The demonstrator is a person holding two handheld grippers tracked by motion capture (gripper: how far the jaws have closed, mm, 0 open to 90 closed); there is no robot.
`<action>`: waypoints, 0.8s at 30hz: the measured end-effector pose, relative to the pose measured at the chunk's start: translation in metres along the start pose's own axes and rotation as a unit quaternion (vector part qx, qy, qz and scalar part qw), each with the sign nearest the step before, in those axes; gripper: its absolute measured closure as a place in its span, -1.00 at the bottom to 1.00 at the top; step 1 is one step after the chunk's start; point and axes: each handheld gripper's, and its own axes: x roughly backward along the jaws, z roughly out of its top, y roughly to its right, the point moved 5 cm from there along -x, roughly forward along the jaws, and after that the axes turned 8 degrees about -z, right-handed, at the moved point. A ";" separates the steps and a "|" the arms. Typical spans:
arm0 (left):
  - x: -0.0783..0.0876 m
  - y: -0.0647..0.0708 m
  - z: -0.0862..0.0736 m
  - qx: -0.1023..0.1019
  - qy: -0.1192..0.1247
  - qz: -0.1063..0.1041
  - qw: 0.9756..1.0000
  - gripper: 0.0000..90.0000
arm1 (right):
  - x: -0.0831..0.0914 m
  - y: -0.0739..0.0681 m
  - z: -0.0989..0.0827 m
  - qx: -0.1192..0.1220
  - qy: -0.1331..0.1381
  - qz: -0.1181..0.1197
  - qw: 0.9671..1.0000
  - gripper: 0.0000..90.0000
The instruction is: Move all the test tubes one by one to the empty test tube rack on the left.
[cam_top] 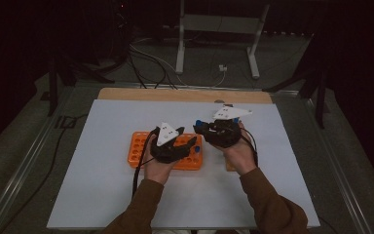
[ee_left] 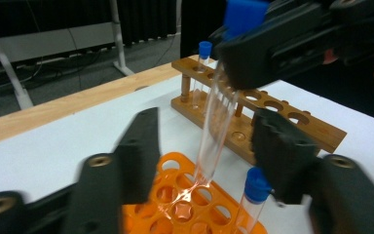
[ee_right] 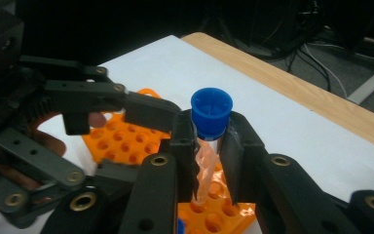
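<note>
Test tube point(ee_right: 205, 146), clear with blue cap, clamped just under the cap in right claw point(ee_right: 207, 161); tip hanging above orange rack point(ee_left: 185, 204), not seated in any hole. Left claw point(ee_left: 207, 146) half-spread around the tube's lower part, pads not seen touching. Second capped tube point(ee_left: 253, 200) standing in orange rack; another in wooden rack point(ee_left: 292, 122) on counter point(cam_top: 107, 195). Judged mid-transfer; placement outstanding.

a lab-style recording bench. orange tube rack point(ee_left: 185, 204) beneath the fingers point(ee_left: 141, 146), wooden test-tube rack point(ee_left: 272, 117) beyond them. cables point(cam_top: 151, 63) and metal stand point(cam_top: 214, 34) behind.
</note>
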 end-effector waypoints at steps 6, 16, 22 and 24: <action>-0.001 0.001 0.002 -0.007 0.001 -0.006 1.000 0.45 | -0.004 -0.008 0.002 0.002 0.000 0.011 1.000 0.70; -0.001 0.000 0.000 -0.017 -0.004 -0.004 1.000 0.73 | -0.007 -0.013 0.004 0.003 -0.001 0.019 1.000 0.69; -0.002 -0.002 -0.002 -0.012 -0.007 0.000 1.000 0.74 | -0.006 -0.011 0.003 -0.003 0.004 0.019 1.000 0.51; -0.003 -0.004 -0.005 -0.008 -0.009 0.002 1.000 0.74 | -0.005 -0.009 0.004 -0.006 0.007 0.018 1.000 0.38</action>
